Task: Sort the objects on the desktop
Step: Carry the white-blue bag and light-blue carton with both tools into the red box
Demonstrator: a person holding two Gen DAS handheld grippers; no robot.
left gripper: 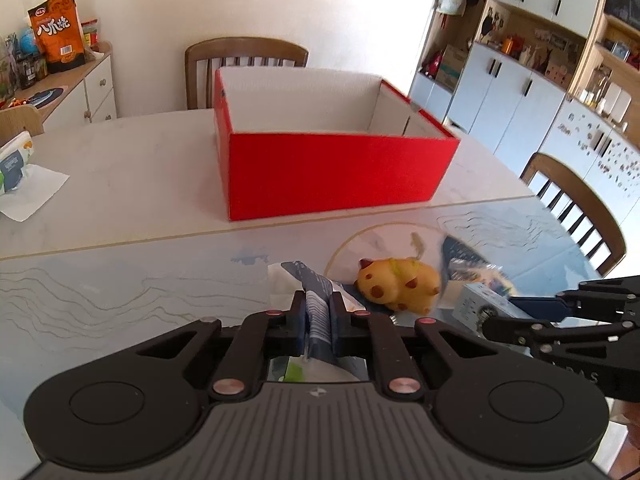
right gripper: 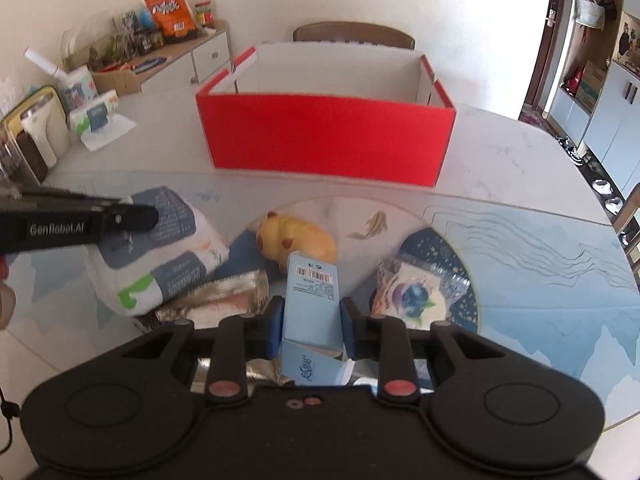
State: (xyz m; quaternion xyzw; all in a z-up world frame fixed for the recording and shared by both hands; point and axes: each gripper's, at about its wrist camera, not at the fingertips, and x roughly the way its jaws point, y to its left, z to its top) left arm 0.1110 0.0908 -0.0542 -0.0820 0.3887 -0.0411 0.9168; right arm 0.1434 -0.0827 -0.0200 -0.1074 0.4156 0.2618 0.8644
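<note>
An open red box (left gripper: 336, 176) with a white inside stands on the table; it also shows in the right wrist view (right gripper: 324, 140). My left gripper (left gripper: 319, 306) is shut on a white and blue tissue pack (left gripper: 318, 316), which also shows in the right wrist view (right gripper: 168, 256). My right gripper (right gripper: 313, 312) is shut on a light blue carton (right gripper: 314, 304), also visible in the left wrist view (left gripper: 484, 304). A yellow spotted toy (left gripper: 400, 284) lies between them; it also shows in the right wrist view (right gripper: 296, 240). A blueberry snack packet (right gripper: 416, 292) lies to the right. A silver foil packet (right gripper: 224, 300) lies below the tissue pack.
A second tissue pack on paper (left gripper: 16, 172) lies at the table's left. Wooden chairs (left gripper: 246, 60) stand behind and at the right (left gripper: 576, 208). A sideboard with an orange snack bag (left gripper: 58, 32) is at the back left. Cupboards (left gripper: 520, 92) line the right wall.
</note>
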